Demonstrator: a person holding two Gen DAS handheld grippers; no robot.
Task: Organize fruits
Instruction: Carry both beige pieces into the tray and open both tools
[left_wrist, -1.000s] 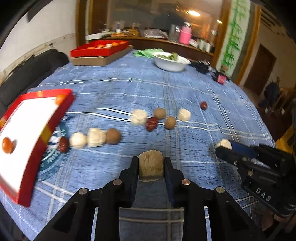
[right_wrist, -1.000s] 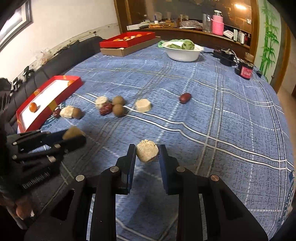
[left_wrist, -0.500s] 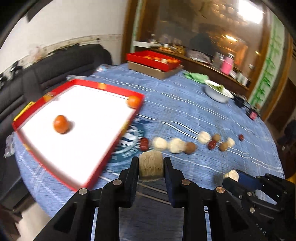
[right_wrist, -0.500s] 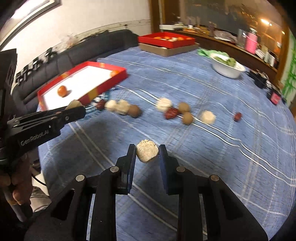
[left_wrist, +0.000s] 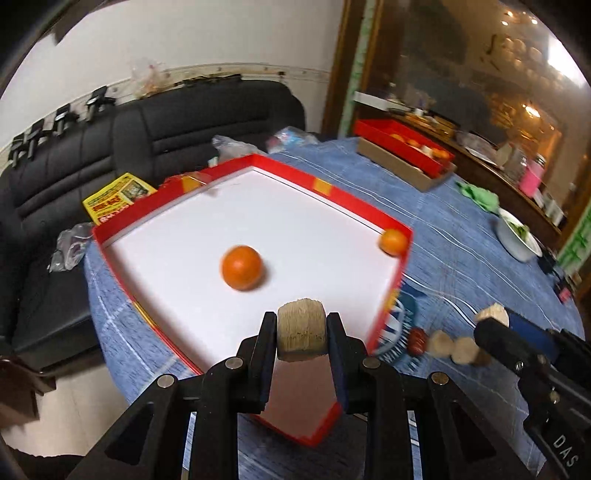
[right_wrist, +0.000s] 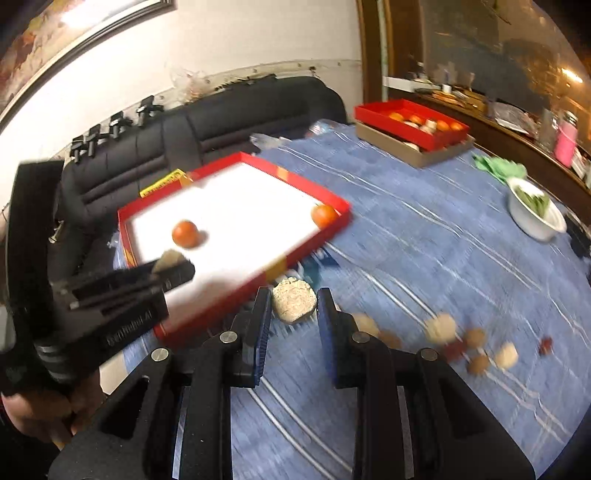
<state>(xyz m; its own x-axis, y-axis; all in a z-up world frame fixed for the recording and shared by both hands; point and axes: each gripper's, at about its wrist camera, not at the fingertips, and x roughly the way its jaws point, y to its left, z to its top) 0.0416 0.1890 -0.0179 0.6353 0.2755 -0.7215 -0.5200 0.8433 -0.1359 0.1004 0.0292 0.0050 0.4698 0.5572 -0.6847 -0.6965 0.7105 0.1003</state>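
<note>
Hovering over the near corner of the red tray (left_wrist: 400, 258), the left claw (left_wrist: 301, 334) is clamped tight on a tan ridged chunk (left_wrist: 301, 328), both fingers pressed against its sides. On the tray's white floor sit two oranges: one (left_wrist: 242, 267) near the middle, another (left_wrist: 393, 242) tucked into the right corner. Over to the right wrist view: the right claw (right_wrist: 293, 308) squeezes a pale crumbly piece (right_wrist: 294, 300) just off the tray's edge, above the blue checked table (right_wrist: 424, 240). Loose fruits (right_wrist: 476, 349), brown, pale and dark red, lie scattered on the cloth to the right, blurred. A white bowl (right_wrist: 535, 218) sits well beyond them.
</note>
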